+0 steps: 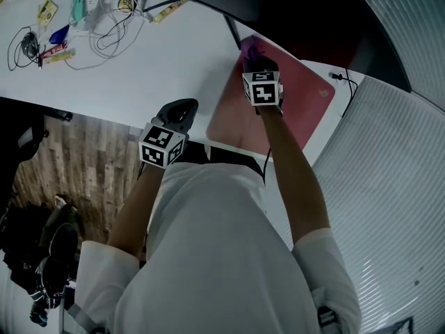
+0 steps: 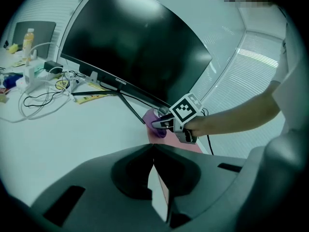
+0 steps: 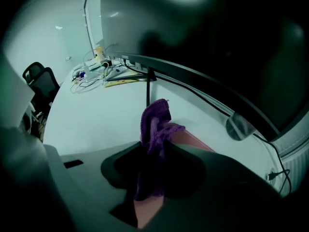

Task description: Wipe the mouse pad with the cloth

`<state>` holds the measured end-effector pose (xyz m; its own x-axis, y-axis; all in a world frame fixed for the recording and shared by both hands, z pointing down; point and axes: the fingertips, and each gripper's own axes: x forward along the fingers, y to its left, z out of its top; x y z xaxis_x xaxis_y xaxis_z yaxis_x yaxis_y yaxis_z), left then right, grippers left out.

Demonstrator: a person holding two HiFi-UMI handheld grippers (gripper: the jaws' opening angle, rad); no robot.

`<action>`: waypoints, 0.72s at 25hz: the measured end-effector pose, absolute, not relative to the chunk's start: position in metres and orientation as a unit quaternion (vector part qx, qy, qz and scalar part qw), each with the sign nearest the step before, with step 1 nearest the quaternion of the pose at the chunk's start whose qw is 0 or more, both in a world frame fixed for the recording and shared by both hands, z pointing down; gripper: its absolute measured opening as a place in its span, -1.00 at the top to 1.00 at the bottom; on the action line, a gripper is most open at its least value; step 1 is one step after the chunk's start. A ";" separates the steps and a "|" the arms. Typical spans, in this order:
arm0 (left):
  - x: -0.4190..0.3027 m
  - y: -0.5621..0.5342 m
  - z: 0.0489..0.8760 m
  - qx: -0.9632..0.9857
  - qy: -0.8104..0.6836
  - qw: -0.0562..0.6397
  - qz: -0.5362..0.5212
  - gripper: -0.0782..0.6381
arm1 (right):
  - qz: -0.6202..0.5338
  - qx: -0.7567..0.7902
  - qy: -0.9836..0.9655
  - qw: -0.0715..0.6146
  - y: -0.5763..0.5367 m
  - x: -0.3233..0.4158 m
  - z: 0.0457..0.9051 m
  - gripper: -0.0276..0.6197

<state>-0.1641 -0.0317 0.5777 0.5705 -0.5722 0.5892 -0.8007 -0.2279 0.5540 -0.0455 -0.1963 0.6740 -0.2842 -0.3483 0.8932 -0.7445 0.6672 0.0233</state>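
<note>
Clamping the purple cloth (image 3: pixel 155 124), the right gripper (image 3: pixel 155 151) has its jaws closed on the fabric at the far left corner of the pink mouse pad (image 1: pixel 306 96), close to the monitor (image 2: pixel 140 42). Left gripper (image 2: pixel 153 150): jaws together, nothing held, at the white desk's (image 1: pixel 167 61) near edge, left of the mouse pad.

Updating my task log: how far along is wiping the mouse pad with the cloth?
Done: the purple cloth is picked up, clamped in the right claw. In hand: it sits at the far corner of the mouse pad, by the monitor. Left: wiping the rest of the pad; no wiped trace shows. The left claw is shut, empty.
</note>
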 end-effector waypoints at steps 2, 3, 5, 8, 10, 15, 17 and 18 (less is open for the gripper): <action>-0.169 -0.029 0.576 0.775 -0.445 0.430 0.131 0.73 | 0.201 0.346 -0.784 0.474 -0.191 -0.053 0.667 0.51; -0.170 -0.029 0.574 0.777 -0.444 0.427 0.131 0.73 | 0.197 0.347 -0.788 0.468 -0.189 -0.054 0.662 0.51; -0.171 -0.029 0.570 0.783 -0.440 0.420 0.129 0.73 | 0.191 0.352 -0.793 0.459 -0.183 -0.053 0.650 0.51; -0.170 -0.029 0.563 0.791 -0.434 0.414 0.125 0.73 | 0.185 0.360 -0.794 0.454 -0.172 -0.047 0.632 0.51; -0.168 -0.030 0.559 0.796 -0.428 0.408 0.125 0.73 | 0.186 0.369 -0.793 0.447 -0.165 -0.040 0.619 0.51; -0.146 -0.031 0.544 0.821 -0.404 0.383 0.128 0.73 | 0.203 0.405 -0.797 0.399 -0.143 -0.016 0.572 0.51; -0.138 -0.030 0.533 0.832 -0.396 0.367 0.129 0.73 | 0.210 0.418 -0.801 0.373 -0.132 -0.008 0.552 0.51; -0.136 -0.030 0.527 0.835 -0.396 0.360 0.128 0.73 | 0.211 0.421 -0.803 0.364 -0.126 -0.005 0.544 0.51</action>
